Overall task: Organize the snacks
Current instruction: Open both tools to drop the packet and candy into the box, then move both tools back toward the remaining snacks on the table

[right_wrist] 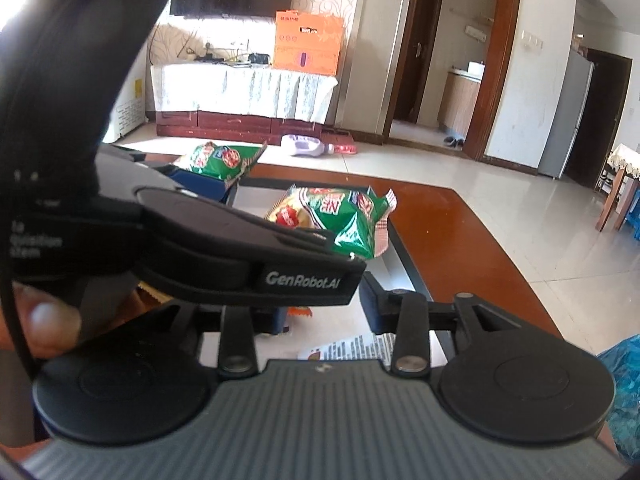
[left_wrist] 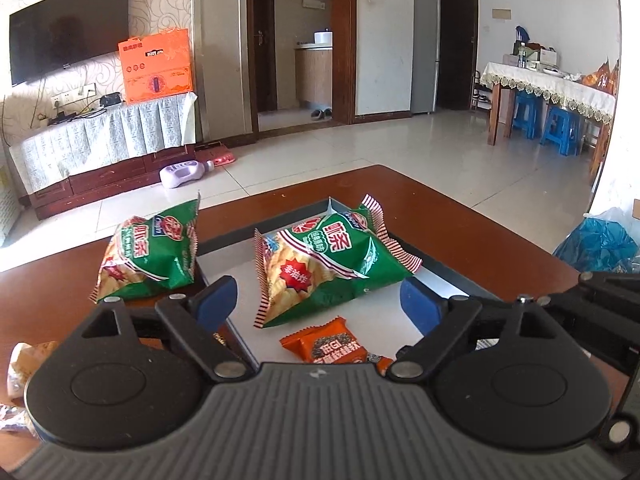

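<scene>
Left gripper (left_wrist: 318, 300) nearest, jaws wide and empty over the tray (left_wrist: 436, 268).
Green chip bag (left_wrist: 332, 268) lies in the tray at 12 o'clock; second bag (left_wrist: 150, 256) outside at 10. Right gripper (right_wrist: 320, 316) partly open, hold unclear. Advice: withdraw clear of the orange packet (left_wrist: 328, 342).

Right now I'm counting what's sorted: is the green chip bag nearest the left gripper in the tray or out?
In: the green chip bag lies inside the tray.
</scene>
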Motion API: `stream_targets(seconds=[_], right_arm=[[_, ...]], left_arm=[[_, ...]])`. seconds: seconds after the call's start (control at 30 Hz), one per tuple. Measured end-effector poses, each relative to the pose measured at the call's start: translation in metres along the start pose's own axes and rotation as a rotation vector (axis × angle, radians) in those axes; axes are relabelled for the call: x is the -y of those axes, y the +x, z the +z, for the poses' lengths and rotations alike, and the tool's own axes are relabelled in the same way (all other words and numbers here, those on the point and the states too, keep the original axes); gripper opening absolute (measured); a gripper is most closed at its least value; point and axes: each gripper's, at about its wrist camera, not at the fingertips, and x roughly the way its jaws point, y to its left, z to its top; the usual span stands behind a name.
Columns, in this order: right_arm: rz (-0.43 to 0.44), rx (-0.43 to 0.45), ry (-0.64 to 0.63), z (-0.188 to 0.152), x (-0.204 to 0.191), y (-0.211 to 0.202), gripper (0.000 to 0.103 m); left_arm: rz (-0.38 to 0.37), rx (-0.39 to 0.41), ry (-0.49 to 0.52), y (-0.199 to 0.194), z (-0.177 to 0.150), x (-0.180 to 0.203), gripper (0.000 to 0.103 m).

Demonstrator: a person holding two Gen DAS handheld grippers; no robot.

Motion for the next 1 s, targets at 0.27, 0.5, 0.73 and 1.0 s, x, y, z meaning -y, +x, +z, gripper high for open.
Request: stream_targets(seconds=[0.27,0.5,0.73,1.0], right_arm=[[0.004,0.039,-0.009,0.006,-0.003,-0.011,0.047],[0.065,0.083,-0.029,0.006,-0.015,-0.02,0.047],[0.147,0.116,-0.09,0.007,-0.054,-0.027,0.047],[0.194,0.093,-0.115,0.006,-0.082,-0.027,0.047]], left_arm=[[0.016,0.021,-0.021,-0.024,-0.001,-0.006,0.092],[0.045,0.044,-0.034,-0.057,-0.012,-0.03,0.092],[0.118,0.038,-0.035,-0.089,-0.029,-0.073,0.092],[0.209,0.029,-0.022,-0.114,-0.062,-0.152,0.097]])
